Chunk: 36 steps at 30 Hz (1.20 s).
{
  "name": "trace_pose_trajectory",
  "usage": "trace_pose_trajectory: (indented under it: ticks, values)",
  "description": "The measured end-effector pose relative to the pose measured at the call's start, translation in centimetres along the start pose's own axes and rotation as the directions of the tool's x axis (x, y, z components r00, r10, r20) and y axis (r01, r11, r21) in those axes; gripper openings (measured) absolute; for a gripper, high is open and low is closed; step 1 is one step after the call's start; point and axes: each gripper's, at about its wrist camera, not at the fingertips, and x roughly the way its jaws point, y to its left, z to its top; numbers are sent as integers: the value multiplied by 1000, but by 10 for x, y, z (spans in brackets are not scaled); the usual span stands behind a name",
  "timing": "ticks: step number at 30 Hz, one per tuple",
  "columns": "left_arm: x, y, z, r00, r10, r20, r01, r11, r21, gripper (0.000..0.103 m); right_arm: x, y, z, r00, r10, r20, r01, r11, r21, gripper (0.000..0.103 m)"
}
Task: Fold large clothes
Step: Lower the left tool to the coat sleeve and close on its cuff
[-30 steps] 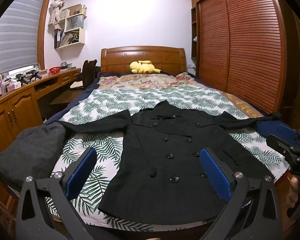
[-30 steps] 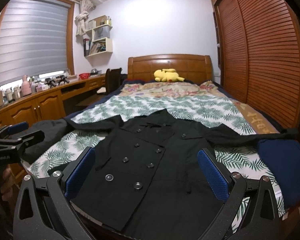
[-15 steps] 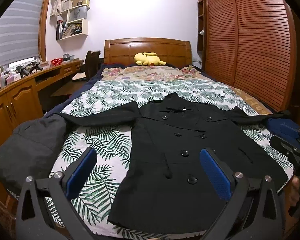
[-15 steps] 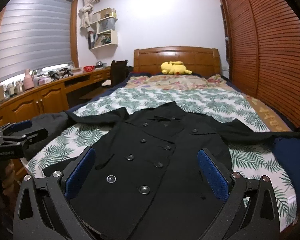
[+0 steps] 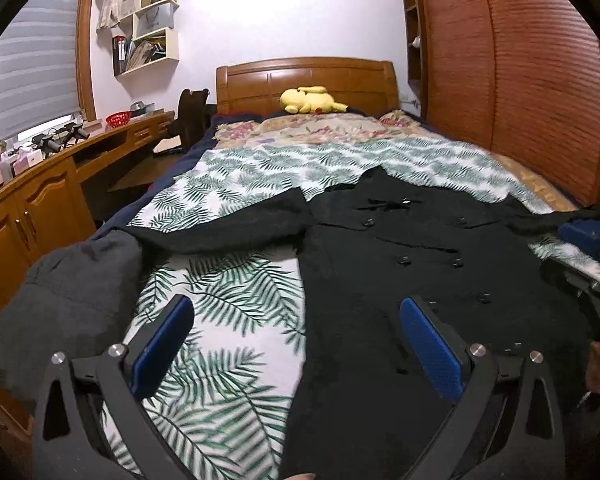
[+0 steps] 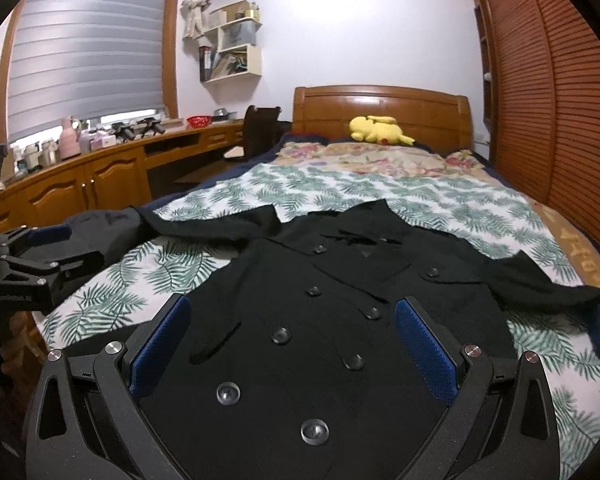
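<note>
A black coat (image 6: 332, 320) is laid flat, buttons up, on the bed (image 6: 400, 196), sleeves spread toward 9 and 3 o'clock. The left hand-held gripper (image 5: 296, 336) and the right hand-held gripper (image 6: 292, 336) are held wide apart and empty above the hem. A sleeve (image 5: 228, 228) should probably be gripped near the cuff and carried across the chest, kept taut so no crease is trapped.

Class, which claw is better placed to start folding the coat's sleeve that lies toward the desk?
Left. The left claw hangs open nearer that sleeve; the right claw is over the coat's buttoned front.
</note>
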Motion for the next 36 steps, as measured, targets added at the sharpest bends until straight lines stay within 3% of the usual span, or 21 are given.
trace_pose_trajectory:
  ticks: [15, 23, 27, 36]
  values:
    - [97, 56, 27, 989, 6, -147, -4, 1000, 14, 103, 101, -16, 27, 995, 68, -67, -69, 998, -8, 103]
    - [155, 75, 42, 981, -2, -194, 4, 1000, 7, 103, 152, -28, -2, 986, 43, -160, -53, 997, -58, 103]
    - [182, 89, 48, 978, -16, -208, 8, 999, -37, 103, 159, -29, -14, 980, 55, -191, -69, 995, -68, 103]
    - [236, 142, 49, 962, -18, -273, -45, 974, -222, 82, 164, -29, -18, 978, 54, -200, -68, 996, -64, 103]
